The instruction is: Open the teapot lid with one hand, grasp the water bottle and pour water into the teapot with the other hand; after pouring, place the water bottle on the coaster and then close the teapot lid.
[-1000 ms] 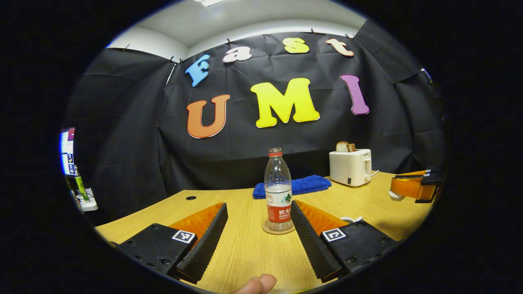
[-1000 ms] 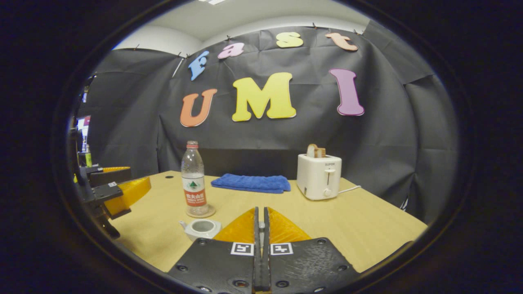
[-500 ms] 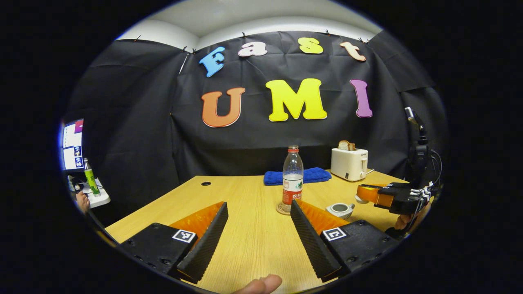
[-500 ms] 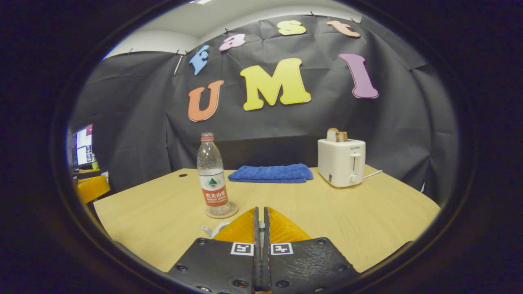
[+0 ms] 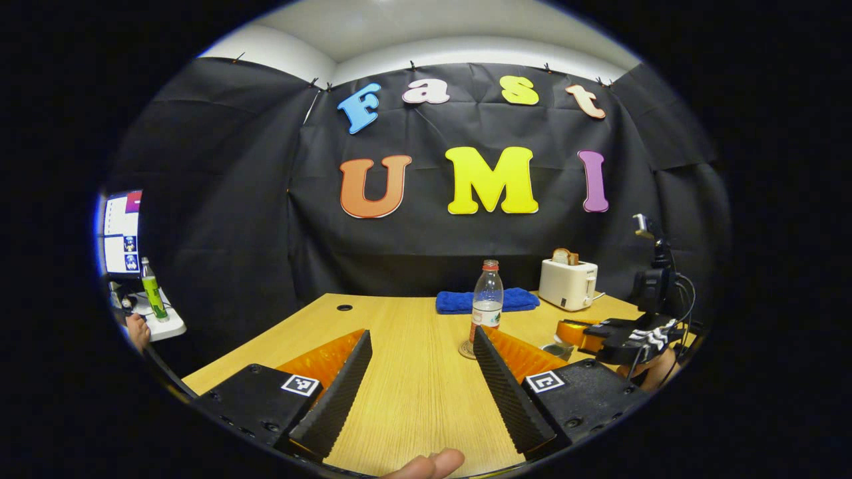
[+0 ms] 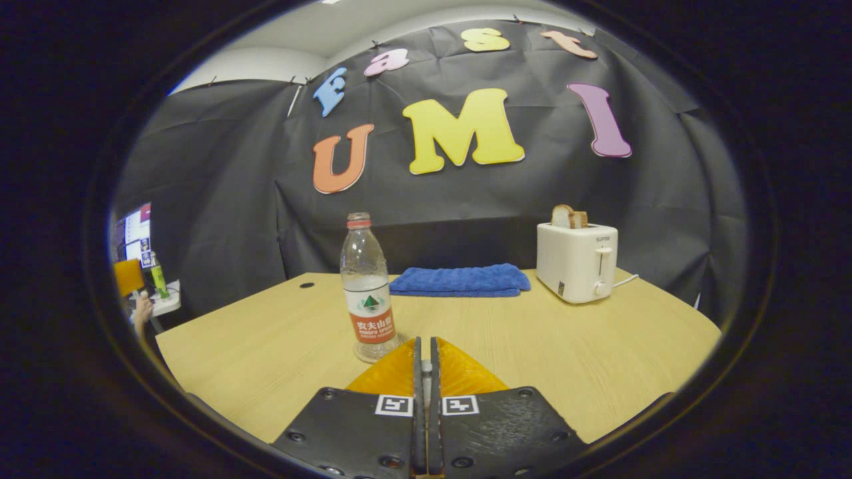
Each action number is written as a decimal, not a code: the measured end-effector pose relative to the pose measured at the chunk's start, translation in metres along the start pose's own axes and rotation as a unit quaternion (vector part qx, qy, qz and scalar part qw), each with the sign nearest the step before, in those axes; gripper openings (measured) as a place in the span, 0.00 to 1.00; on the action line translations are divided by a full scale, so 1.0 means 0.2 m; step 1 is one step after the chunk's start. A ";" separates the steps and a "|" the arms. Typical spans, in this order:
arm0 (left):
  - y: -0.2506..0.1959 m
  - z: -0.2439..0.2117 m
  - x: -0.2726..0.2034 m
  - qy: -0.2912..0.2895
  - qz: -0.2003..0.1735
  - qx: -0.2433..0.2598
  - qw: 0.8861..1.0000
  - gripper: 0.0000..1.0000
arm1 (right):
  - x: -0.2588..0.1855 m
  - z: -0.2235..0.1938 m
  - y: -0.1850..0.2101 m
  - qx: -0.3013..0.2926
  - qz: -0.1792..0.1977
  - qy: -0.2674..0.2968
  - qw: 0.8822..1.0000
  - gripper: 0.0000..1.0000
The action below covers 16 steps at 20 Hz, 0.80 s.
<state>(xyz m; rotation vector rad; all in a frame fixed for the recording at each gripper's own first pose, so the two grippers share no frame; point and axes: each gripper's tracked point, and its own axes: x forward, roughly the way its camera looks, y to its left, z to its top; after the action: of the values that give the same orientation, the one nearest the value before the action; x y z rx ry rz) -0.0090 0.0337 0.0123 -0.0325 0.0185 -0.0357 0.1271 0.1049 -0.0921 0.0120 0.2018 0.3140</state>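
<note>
Bottle (image 6: 368,293) stands upright on coaster (image 5: 468,350), lower centre of the right gripper view, so pouring and set-down look done. Lid closing is judged the remaining step. Teapot (image 5: 554,348) sits at lower right of the left gripper view, largely hidden by the right gripper (image 5: 578,332) above it. The right gripper's fingers are pressed together; whether the lid is pinched between them cannot be told. Left gripper (image 5: 414,379) is spread wide, holding nothing, well back from the bottle.
</note>
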 end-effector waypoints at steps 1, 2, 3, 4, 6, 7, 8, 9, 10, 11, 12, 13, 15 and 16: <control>0.00 0.01 0.00 -0.001 -0.004 -0.010 1.000 0.96 | 0.01 -0.01 0.01 -0.007 -0.004 0.002 1.000 0.01; 0.01 0.02 -0.01 -0.001 -0.007 -0.017 1.000 0.96 | 0.02 -0.02 0.01 -0.013 -0.005 0.005 1.000 0.01; 0.02 0.02 -0.01 -0.002 -0.004 -0.019 1.000 0.97 | 0.04 -0.03 0.02 -0.018 -0.005 0.009 1.000 0.01; 0.04 0.03 -0.02 -0.003 0.000 -0.018 1.000 0.97 | 0.05 -0.03 0.04 -0.023 -0.004 0.013 1.000 0.02; 0.06 0.02 -0.01 -0.001 0.003 -0.014 1.000 0.96 | 0.05 -0.03 0.06 -0.028 -0.003 0.012 1.000 0.02; 0.05 0.01 -0.01 0.002 0.001 -0.013 1.000 0.97 | 0.05 -0.03 0.05 -0.033 -0.007 0.009 0.999 0.07; 0.04 0.01 -0.01 0.004 -0.003 -0.012 1.000 0.97 | 0.06 -0.02 0.04 -0.035 -0.010 0.005 0.999 0.05; 0.03 -0.01 -0.01 0.009 -0.004 -0.010 1.000 0.97 | 0.06 -0.02 0.04 -0.035 -0.011 0.002 0.999 0.07; 0.03 -0.02 -0.01 0.012 -0.005 -0.008 1.000 0.97 | 0.06 -0.02 0.05 -0.036 -0.009 0.004 0.999 0.04; 0.02 -0.02 -0.01 0.015 -0.007 -0.007 1.000 0.97 | 0.04 -0.02 0.05 -0.038 -0.009 0.006 0.999 0.06; 0.02 -0.03 0.00 0.017 -0.009 -0.007 1.000 0.96 | 0.04 -0.01 0.05 -0.041 -0.010 0.006 0.999 0.06; 0.01 -0.03 0.00 0.019 -0.011 -0.007 1.000 0.96 | 0.01 0.01 0.04 -0.046 -0.016 0.005 0.999 0.11; 0.01 -0.05 0.01 0.025 -0.013 -0.001 1.000 0.97 | -0.08 0.04 0.03 -0.050 -0.023 -0.002 0.999 0.20; 0.01 -0.06 0.01 0.028 -0.013 0.002 1.000 0.97 | -0.13 0.06 0.03 -0.047 -0.025 -0.004 0.999 0.33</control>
<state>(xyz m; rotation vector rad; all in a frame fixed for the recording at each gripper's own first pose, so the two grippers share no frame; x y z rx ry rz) -0.0075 0.0347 0.0004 -0.0272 0.0741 -0.0621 0.1041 0.1030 -0.0758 -0.0841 0.1784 0.2734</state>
